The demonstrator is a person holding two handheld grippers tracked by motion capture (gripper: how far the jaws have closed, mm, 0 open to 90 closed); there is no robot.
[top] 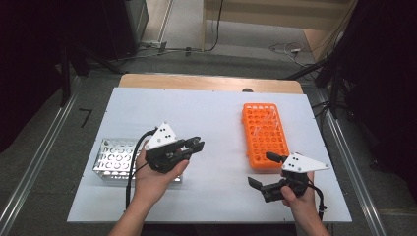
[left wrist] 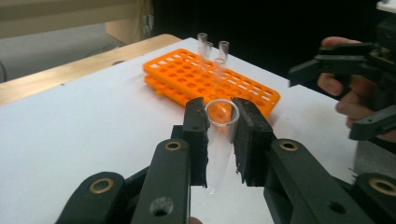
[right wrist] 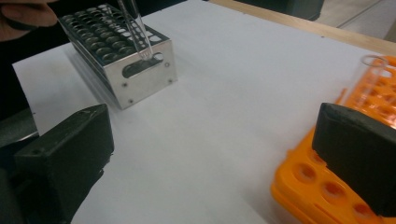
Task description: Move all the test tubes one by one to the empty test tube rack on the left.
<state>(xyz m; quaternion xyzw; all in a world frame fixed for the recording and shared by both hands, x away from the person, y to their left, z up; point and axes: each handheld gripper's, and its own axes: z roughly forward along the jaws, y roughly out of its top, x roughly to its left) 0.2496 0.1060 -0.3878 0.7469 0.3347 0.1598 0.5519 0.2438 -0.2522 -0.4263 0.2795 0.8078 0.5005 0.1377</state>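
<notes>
While the left gripper [left wrist: 219, 140] pinches a clear test tube [left wrist: 218, 149] just below its open rim, the tube hangs between the two black pads with its tapered tip free underneath. In the high view this gripper [top: 189, 147] is held above the white desk [top: 216, 123], just beside the metal rack [top: 114, 160] that stands at the desk's left side. In the right gripper view the tube [right wrist: 135, 28] shows as a slanted clear rod above the near corner of that rack [right wrist: 140, 70].

The right gripper [top: 265, 172] is spread wide and holds nothing; it sits at the near end of the orange rack [top: 265, 135], with one pad over the rack's edge. Several more clear tubes [left wrist: 212, 51] stand upright in the orange rack's far holes.

Handling notes, as judgement:
- The tube looks light, stiff and smooth-walled, so it is likely to slip or pivot under a loose pinch.
- It appears thin and brittle; excess squeeze may crack it.
- The present hold, high on the straight wall under the rim, appears suitable, as it leaves the tip free to enter a rack hole.
- The tube should be kept near upright before lowering, since a tilted tip may catch on a hole edge.
</notes>
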